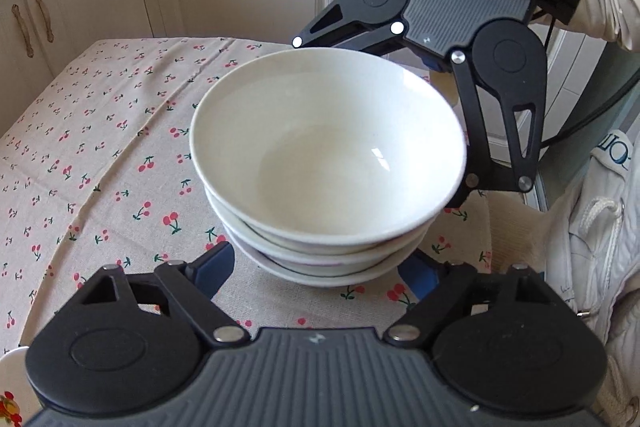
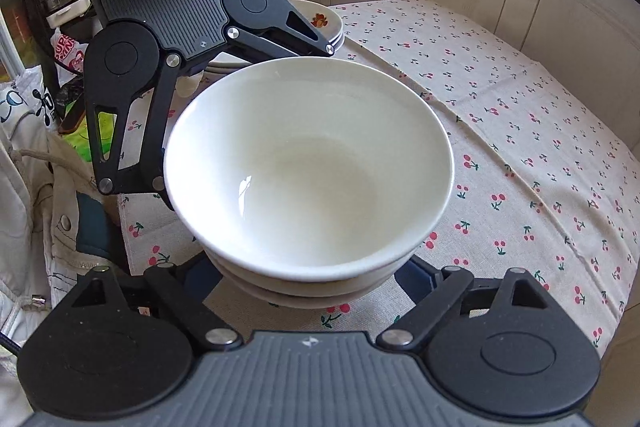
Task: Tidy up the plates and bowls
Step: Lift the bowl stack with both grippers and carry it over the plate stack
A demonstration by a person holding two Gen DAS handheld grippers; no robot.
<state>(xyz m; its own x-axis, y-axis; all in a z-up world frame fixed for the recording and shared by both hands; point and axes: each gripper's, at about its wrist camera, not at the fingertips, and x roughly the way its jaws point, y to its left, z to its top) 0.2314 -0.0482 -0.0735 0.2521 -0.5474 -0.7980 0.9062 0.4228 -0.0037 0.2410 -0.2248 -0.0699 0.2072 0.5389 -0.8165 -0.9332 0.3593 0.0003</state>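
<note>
Covering the whole table, the cherry tablecloth [image 1: 100, 155] carries a stack of white bowls [image 1: 328, 163] standing upright near its front edge. Behind this stack, in the right wrist view, a pile of plates [image 2: 324, 23] with a flower print rests on the cloth. Both tools face the stack from opposite sides. The left gripper [image 1: 320, 277] has its jaws spread wide around the lowest bowl, and the right gripper [image 2: 308, 277] does the same; whether the blue pads [image 1: 214, 269] touch the bowls cannot be told. Neither hand seems nearer.
</note>
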